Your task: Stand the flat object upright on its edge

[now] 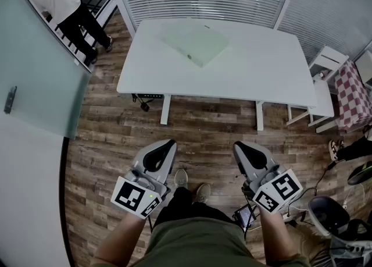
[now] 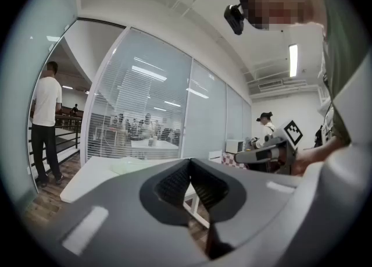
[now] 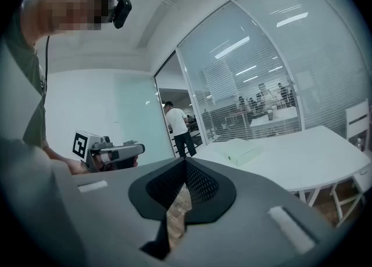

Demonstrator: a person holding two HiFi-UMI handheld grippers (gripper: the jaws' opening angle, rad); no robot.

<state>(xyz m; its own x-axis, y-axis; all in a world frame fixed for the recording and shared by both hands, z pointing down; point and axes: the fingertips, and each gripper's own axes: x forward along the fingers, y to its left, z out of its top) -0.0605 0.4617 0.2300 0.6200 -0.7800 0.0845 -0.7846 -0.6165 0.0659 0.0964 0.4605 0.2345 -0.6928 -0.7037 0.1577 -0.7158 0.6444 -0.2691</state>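
Note:
A flat pale green box point(image 1: 196, 41) lies flat on the white table point(image 1: 256, 68), toward its far left; it also shows in the right gripper view as the box point(image 3: 239, 150) and faintly in the left gripper view as the box point(image 2: 131, 166). Both grippers hang over the wooden floor, well short of the table. My left gripper point(image 1: 165, 146) is shut and holds nothing. My right gripper point(image 1: 239, 147) is shut too, also with nothing in it. In each gripper view the jaws meet tip to tip, the left gripper point(image 2: 190, 163) and the right gripper point(image 3: 186, 162).
A white chair point(image 1: 325, 85) stands at the table's right end beside a red checked cloth point(image 1: 354, 94). A person in a white shirt point(image 1: 64, 4) stands beyond the glass wall point(image 1: 35, 79) at the left. Cables and a fan point(image 1: 328, 213) lie on the floor at lower right.

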